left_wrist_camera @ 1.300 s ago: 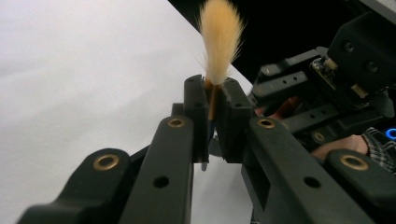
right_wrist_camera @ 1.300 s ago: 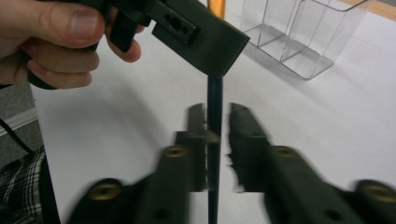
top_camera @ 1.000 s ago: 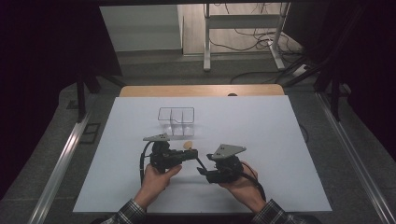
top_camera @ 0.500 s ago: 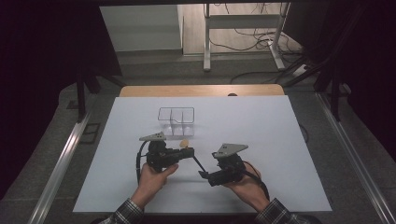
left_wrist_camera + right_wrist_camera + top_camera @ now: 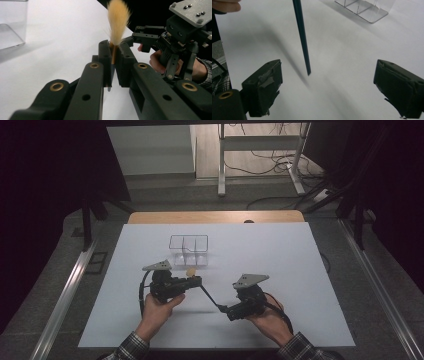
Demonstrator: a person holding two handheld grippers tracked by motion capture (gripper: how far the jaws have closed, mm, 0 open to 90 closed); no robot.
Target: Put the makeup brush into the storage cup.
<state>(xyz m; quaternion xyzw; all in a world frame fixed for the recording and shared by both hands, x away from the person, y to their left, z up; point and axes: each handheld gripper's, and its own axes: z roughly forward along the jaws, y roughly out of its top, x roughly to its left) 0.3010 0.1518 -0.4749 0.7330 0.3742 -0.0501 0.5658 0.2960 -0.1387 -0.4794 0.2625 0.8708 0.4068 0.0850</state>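
Brush: you have one brush (image 5: pixel 117 22), a thin dark handle with a brass-coloured collar and a soft tan tuft of bristles. It lies near the middle of the table, just near of the clear box, slanting from the left gripper down toward the right one.
Left gripper: your left gripper (image 5: pixel 192 281) is clamped on the brush right at the collar, with the tuft sticking out past the pads.
Right gripper: your right gripper (image 5: pixel 223 309) has just been opening; its jaws stand wide apart, and the handle's tip (image 5: pixel 308 72) hangs between them, touching neither pad.
Hard to see: in the high view the tuft is a small tan blob; in the left gripper view the handle is hidden behind the jaws. In the right gripper view the handle runs off the top edge.
Box: one clear box (image 5: pixel 188 250), split into compartments; I count three, though the walls are faint. It sits far of the grippers.
Table: one white table (image 5: pixel 300 265).
Count: two grippers, two hands.
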